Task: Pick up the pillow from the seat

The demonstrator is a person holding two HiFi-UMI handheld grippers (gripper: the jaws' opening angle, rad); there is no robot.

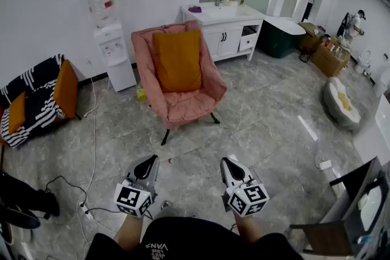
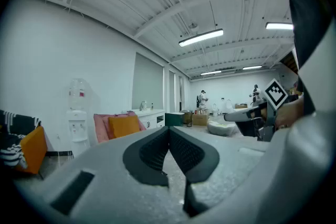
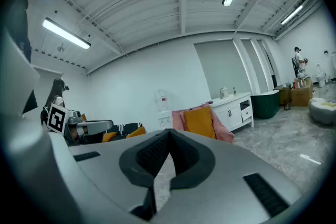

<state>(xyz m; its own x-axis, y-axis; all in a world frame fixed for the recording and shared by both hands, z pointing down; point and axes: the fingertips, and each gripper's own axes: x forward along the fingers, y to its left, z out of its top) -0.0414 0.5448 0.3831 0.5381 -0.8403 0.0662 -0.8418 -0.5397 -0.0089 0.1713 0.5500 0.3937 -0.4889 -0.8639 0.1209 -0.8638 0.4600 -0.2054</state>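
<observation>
Standing well back from the pink armchair, I hold both claws low and level in front of me; the left gripper is clenched on nothing, its ribbed pads meeting tip to tip, and the right gripper is likewise clenched and empty; the orange pillow stands upright on the seat, leaning against the backrest, well apart from either claw.

The step in hand, as I judge it, is the approach; to do it well I walk forward over the tiled floor, keeping clear of the cables that trail along my left side; I spread the jaws before I arrive, since shut pads would only shove a soft cushion deeper into the backrest.

For the grasp I favour the pillow's top edge or an upper corner, where it stands free of the chair fabric; I bite deep enough that the stuffing cannot slide out of the pads; I take care not to pinch the pink upholstery behind it; I then lift up and towards me so the lower edge clears the seat rather than dragging, and I avoid leaning on the chair, whose thin legs look likely to shift.
</observation>
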